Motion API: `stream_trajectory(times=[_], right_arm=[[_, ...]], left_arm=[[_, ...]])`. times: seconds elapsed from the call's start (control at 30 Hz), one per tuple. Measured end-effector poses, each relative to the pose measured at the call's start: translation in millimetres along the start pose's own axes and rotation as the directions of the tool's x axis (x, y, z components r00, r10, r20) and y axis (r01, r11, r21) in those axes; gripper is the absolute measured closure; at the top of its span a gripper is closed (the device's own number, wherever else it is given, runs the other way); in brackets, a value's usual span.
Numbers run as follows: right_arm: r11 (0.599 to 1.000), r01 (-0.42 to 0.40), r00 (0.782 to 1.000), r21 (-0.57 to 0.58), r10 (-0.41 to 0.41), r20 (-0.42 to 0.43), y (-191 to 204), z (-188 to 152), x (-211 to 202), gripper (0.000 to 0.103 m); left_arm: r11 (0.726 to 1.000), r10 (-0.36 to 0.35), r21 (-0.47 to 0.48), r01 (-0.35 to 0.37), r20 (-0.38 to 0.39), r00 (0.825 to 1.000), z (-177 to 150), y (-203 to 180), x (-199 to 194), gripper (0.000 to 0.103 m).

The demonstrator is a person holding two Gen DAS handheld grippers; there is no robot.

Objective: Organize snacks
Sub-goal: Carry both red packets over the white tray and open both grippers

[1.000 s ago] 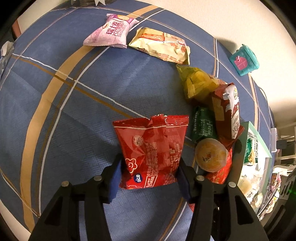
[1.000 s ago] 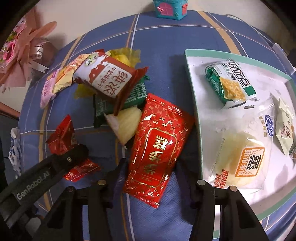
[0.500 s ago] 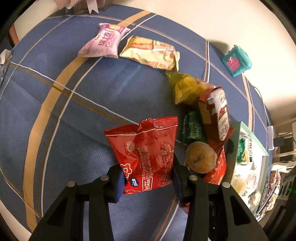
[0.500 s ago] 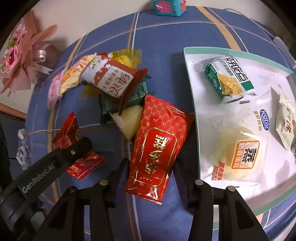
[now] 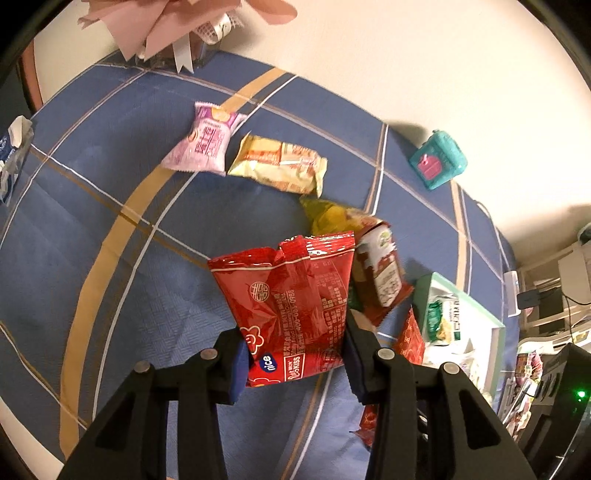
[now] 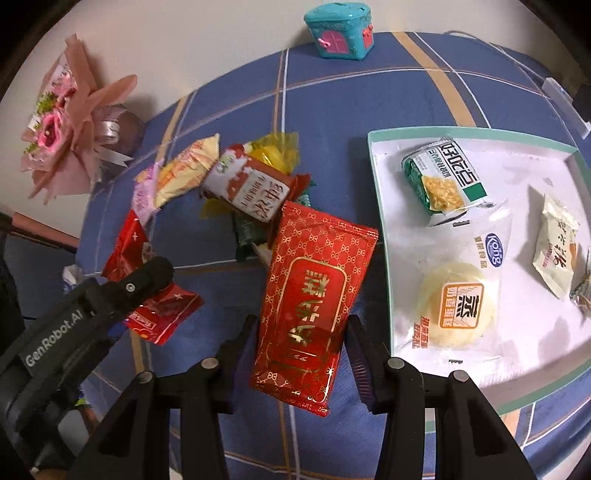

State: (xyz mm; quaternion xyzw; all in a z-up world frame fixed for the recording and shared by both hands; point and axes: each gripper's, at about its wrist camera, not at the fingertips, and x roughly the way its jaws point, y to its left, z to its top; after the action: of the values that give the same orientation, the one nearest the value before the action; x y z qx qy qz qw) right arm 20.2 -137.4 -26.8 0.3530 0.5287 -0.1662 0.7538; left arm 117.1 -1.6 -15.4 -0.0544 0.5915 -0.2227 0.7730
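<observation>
Two grippers: left gripper (image 5: 295, 360) clamped on red snack bag (image 5: 291, 306), lifted clear of cloth; right gripper (image 6: 301, 352) clamped on red-and-gold packet (image 6: 314, 295), just left of tray (image 6: 380, 221).
Hidden: green packet (image 6: 245, 232) mostly buried under pile; print on most wrappers unreadable; far-right clutter in left view blurred.
Surface: blue plaid tablecloth (image 5: 110, 221), pale wall behind.
Room: pink bouquet (image 6: 62, 125) far left, teal toy house (image 6: 341, 31) at far edge.
Tray count: four packets plain, a fifth cut off at right rim.
Loose count: pink packet (image 5: 207, 142), cream packet (image 5: 282, 164), yellow bag (image 5: 332, 218), brown-and-white packet (image 6: 251, 184).
</observation>
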Motion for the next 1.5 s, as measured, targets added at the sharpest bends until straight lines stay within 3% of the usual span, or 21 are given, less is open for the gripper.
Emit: stream_trajectory(times=[0.23, 0.43, 0.7, 0.97, 1.17, 1.4, 1.5], right_arm=[[1.0, -0.016, 0.996, -0.026, 0.018, 0.087, 0.3, -6.0, -43.2, 0.054], [1.0, 0.003, 0.994, -0.007, -0.002, 0.108, -8.7, -3.9, -52.8, 0.054], [0.994, 0.047, 0.979, 0.104, -0.066, 0.193, -66.1, 6.1, -90.9, 0.054], [0.947, 0.139, 0.956, 0.29, -0.204, 0.21, -144.8, 11.6, -113.0, 0.054], [0.898, 0.197, 0.934, 0.392, -0.294, 0.204, -197.4, 9.3, -129.1, 0.054], [0.883, 0.209, 0.93, 0.42, -0.312, 0.193, -226.5, 3.7, -135.5, 0.054], [0.884, 0.207, 0.934, 0.419, -0.306, 0.184, -233.0, 2.8, -133.0, 0.054]], left_arm=[[1.0, -0.022, 0.013, 0.021, 0.05, 0.999, 1.6, -8.1, -22.4, 0.058], [0.998, -0.042, 0.047, 0.039, 0.06, 0.997, -2.2, -27.3, -25.9, 0.058], [0.988, -0.079, 0.14, 0.072, 0.042, 0.996, -18.2, -73.2, -24.2, 0.058], [0.947, -0.117, 0.3, 0.12, -0.026, 0.993, -54.4, -141.7, -11.6, 0.058], [0.896, -0.114, 0.421, 0.138, -0.082, 0.99, -87.1, -193.2, 1.7, 0.058], [0.85, -0.093, 0.505, 0.151, -0.138, 0.986, -114.1, -232.9, 23.5, 0.058], [0.845, -0.081, 0.512, 0.152, -0.157, 0.984, -118.4, -238.5, 34.1, 0.058]])
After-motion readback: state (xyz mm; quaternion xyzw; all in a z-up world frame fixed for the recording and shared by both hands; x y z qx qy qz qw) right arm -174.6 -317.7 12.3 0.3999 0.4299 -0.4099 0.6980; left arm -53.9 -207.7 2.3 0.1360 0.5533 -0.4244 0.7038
